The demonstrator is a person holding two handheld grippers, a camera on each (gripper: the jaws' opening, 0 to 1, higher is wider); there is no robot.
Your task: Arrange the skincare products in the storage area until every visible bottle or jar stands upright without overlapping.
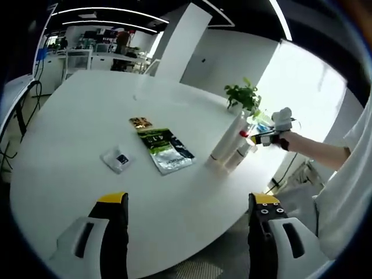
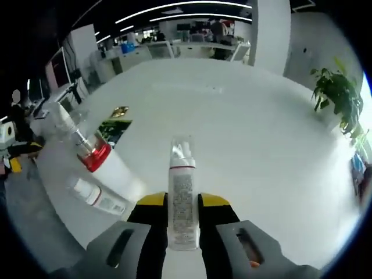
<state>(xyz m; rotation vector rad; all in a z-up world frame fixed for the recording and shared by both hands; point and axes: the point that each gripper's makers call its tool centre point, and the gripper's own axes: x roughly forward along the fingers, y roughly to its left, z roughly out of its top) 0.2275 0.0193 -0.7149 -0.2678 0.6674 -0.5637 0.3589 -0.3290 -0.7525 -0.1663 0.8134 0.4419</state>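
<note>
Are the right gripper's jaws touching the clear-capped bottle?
Touching. In the right gripper view, the right gripper has both yellow-tipped jaws pressed flush against the sides of the clear-capped bottle, no gap on either side.

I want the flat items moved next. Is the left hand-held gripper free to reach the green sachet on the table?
Probably yes. The left hand-held gripper is open and holds nothing, and bare white table lies between it and the green sachet. The right hand-held gripper is busy off to the side, shut on a bottle.
</note>
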